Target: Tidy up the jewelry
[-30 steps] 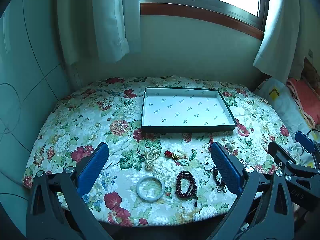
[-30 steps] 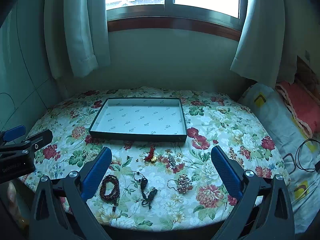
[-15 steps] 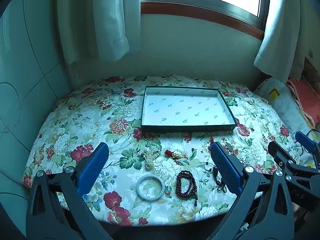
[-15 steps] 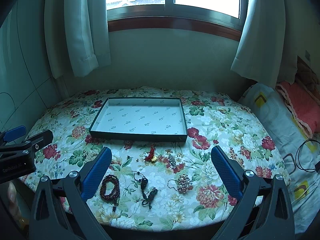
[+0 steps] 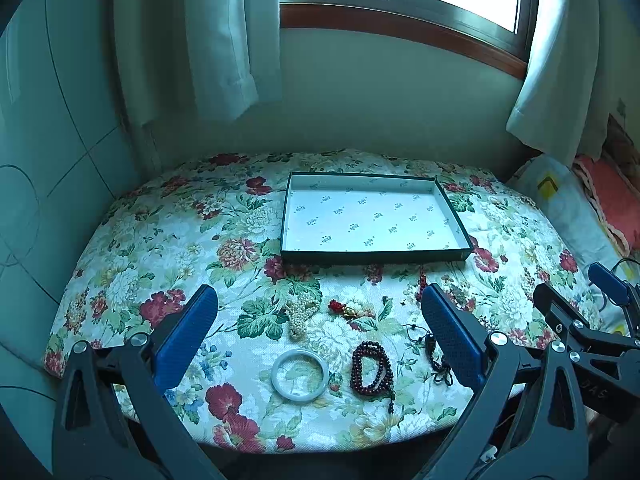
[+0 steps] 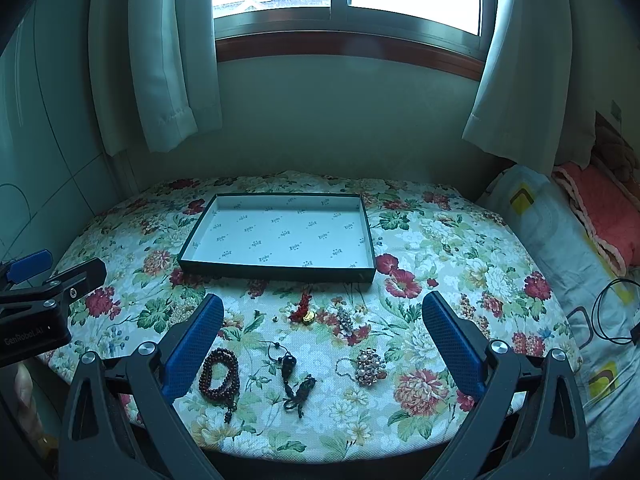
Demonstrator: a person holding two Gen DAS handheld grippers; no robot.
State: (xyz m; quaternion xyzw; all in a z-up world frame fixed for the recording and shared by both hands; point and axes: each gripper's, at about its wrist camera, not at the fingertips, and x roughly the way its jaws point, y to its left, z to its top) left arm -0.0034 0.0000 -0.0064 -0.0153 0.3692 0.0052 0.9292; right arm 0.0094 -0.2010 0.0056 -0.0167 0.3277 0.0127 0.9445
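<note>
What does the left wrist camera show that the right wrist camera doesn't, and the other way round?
Only the left wrist view shows the pale bangle and the whole pearl strand. Only the right wrist view shows the round beaded brooch and a black cable on the bedding at right. Both show the empty tray, the dark red bead bracelet, the black corded pendant and the floral cloth. Each hand-held gripper is open and holds nothing.

Glossy bangle (image 5: 299,374), floral cloth (image 5: 160,240), paper-lined tray (image 5: 372,257)

Hardly anything differs from a second ago. The left gripper (image 5: 318,308) and right gripper (image 6: 322,312) have barely drifted; no jewellery has shifted.
</note>
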